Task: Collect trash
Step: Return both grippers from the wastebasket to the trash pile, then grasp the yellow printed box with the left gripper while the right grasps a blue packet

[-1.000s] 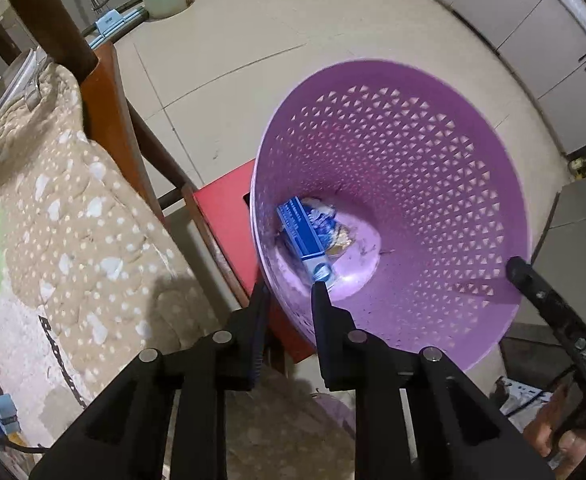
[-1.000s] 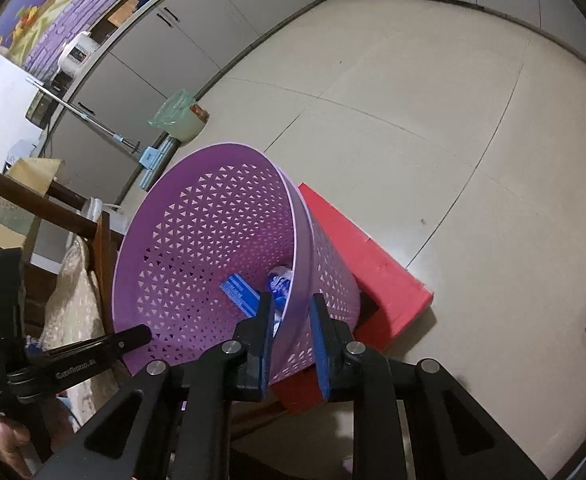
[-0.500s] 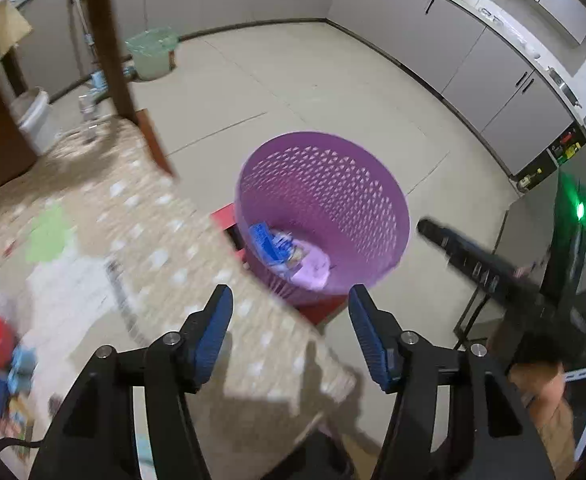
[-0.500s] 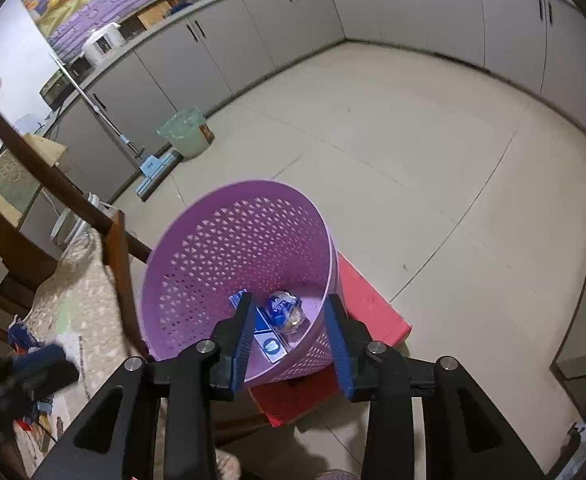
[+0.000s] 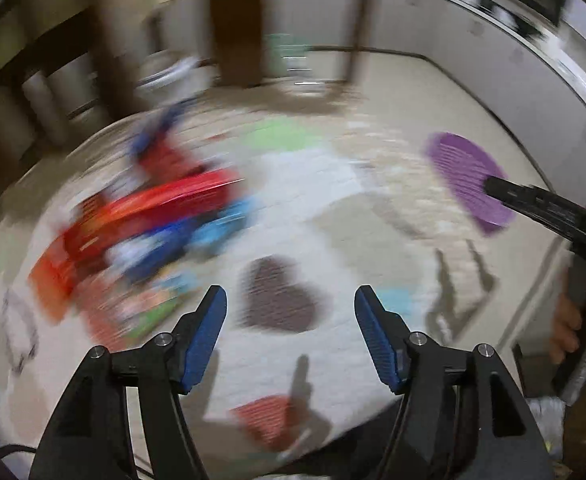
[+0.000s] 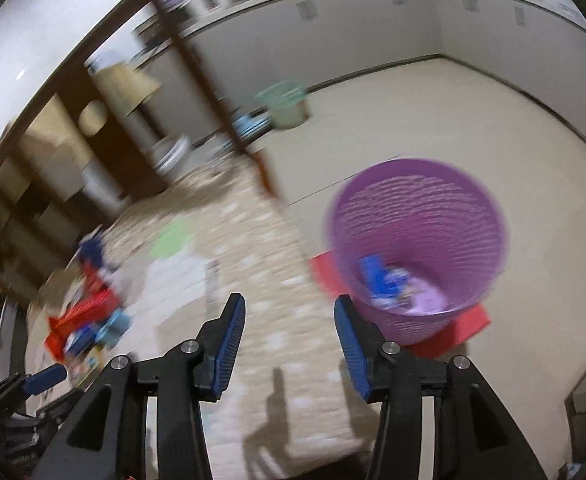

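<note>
A purple mesh basket [image 6: 417,240] stands on a red stool [image 6: 469,320] beside the table, with blue wrappers [image 6: 377,280] inside. It also shows in the left wrist view [image 5: 465,176]. A blurred pile of red and blue trash [image 5: 149,220] lies on the patterned tablecloth [image 5: 313,208], left of my left gripper [image 5: 289,320]; it also shows in the right wrist view [image 6: 89,320]. My left gripper is open and empty above the table. My right gripper [image 6: 289,324] is open and empty, between table and basket.
A green bin [image 6: 285,104] stands on the tiled floor by grey cabinets [image 6: 373,24]. A wooden chair back [image 6: 213,92] rises behind the table. The other gripper's arm [image 5: 549,208] crosses the right of the left wrist view.
Both grippers let go of the basket rim, opened, and pulled up and away. The left one has swung over the table toward the trash pile. Both views are motion-blurred.
</note>
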`<state>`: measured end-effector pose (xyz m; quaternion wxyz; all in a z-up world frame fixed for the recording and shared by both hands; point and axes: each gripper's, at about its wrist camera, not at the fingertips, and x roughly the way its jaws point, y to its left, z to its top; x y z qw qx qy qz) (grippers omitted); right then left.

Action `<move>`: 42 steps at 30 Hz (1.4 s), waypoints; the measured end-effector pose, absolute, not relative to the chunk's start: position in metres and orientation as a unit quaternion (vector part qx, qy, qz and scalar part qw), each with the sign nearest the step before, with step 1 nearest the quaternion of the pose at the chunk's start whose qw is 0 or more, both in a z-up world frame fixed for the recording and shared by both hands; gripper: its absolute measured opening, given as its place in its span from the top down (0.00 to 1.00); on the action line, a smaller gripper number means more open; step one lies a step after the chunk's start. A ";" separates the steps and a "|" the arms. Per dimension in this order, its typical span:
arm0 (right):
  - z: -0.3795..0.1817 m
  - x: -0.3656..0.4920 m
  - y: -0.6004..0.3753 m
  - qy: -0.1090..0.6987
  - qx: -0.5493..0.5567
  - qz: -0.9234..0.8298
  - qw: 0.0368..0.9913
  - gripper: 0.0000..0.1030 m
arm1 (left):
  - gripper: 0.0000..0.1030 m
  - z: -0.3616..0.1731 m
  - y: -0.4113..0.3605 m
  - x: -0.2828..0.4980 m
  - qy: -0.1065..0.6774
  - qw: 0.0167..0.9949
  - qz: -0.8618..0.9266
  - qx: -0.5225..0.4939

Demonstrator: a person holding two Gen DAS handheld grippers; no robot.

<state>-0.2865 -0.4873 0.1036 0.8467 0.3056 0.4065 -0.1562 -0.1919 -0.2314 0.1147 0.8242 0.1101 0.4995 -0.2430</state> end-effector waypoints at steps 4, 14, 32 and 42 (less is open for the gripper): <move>0.107 -0.247 -0.439 0.428 0.276 -0.099 0.855 0.51 | 0.37 0.096 -0.149 -0.174 0.510 0.844 -0.153 0.064; 0.104 -0.178 -0.345 0.465 0.213 0.025 0.859 0.41 | 0.37 0.076 -0.049 -0.130 0.511 0.857 -0.063 -0.007; 0.052 -0.104 -0.315 0.523 0.246 0.048 0.815 0.37 | 0.28 0.032 -0.134 -0.105 0.508 0.828 -0.232 0.048; 0.046 -0.100 -0.319 0.530 0.251 0.045 0.809 0.38 | 0.25 0.023 -0.141 -0.115 0.533 0.805 -0.258 0.042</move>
